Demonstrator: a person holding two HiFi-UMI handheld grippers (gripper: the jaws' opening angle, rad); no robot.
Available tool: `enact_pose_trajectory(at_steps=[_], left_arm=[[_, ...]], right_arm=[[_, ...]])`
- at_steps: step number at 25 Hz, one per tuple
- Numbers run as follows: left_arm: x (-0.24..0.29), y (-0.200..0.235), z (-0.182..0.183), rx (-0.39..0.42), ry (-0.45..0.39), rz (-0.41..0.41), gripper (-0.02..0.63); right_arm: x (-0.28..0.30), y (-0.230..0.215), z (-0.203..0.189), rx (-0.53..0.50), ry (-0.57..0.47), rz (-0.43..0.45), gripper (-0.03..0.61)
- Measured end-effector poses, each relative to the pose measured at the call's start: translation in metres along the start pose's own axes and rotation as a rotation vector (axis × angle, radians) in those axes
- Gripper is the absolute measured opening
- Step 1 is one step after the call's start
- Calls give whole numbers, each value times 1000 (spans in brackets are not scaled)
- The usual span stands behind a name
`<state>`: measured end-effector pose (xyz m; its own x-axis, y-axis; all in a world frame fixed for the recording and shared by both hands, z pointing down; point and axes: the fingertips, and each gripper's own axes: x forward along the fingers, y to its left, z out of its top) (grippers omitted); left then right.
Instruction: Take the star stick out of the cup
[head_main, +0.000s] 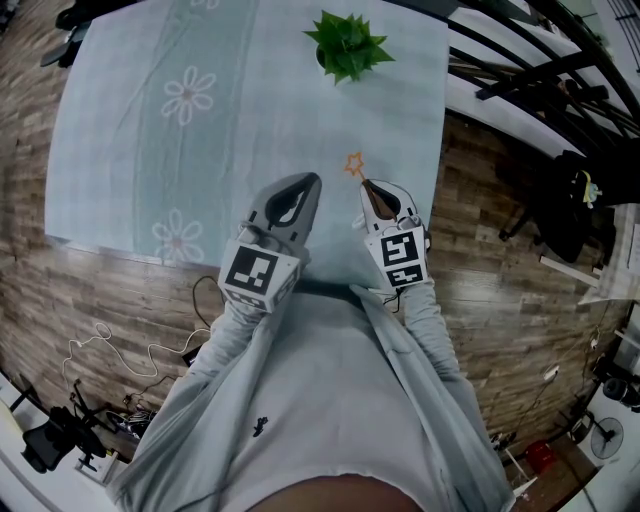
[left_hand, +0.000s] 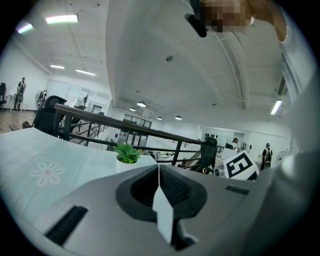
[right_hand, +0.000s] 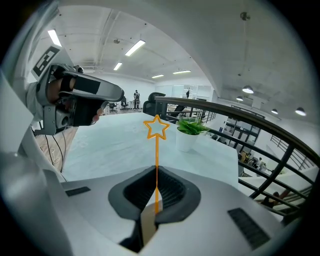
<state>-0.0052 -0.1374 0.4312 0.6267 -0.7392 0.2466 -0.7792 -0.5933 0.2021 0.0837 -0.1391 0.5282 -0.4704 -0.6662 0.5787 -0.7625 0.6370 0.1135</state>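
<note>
Little stands near your grippers. On the table (head_main: 120, 150), the plant (head_main: 347, 45) sits at the top centre of the head view, well apart from both grippers and beyond the star's tip. To the right of the table a black railing (head_main: 530, 60) runs across the upper right corner, and loose cables (head_main: 100, 345) lie on the floor (head_main: 480, 200) at lower left.

Your right gripper (head_main: 372, 192), at centre right in the head view, has its jaws closed on the star stick (head_main: 355, 163). The shaft runs up from between the ribbed pads, and the star stands clear above the table. Your left gripper (head_main: 305, 185) is just beside it to the left, apart from it, with its jaws together and nothing between them.

The stick is a thin, straight orange rod topped by an open five-pointed star outline. The table wears a pale blue-green cloth printed with faint white flowers. The plant has spiky green leaves in a small white pot. The floor is brown wood planks. Both grippers have smooth grey shells with dark ribbed pads.
</note>
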Motion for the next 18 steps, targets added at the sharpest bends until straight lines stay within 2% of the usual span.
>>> enact_pose_trajectory(at_steps=[18], left_arm=[[1,-12,26,51,-53,-33,23]], right_arm=[[-34,-9,38,38,-125,-59,21]])
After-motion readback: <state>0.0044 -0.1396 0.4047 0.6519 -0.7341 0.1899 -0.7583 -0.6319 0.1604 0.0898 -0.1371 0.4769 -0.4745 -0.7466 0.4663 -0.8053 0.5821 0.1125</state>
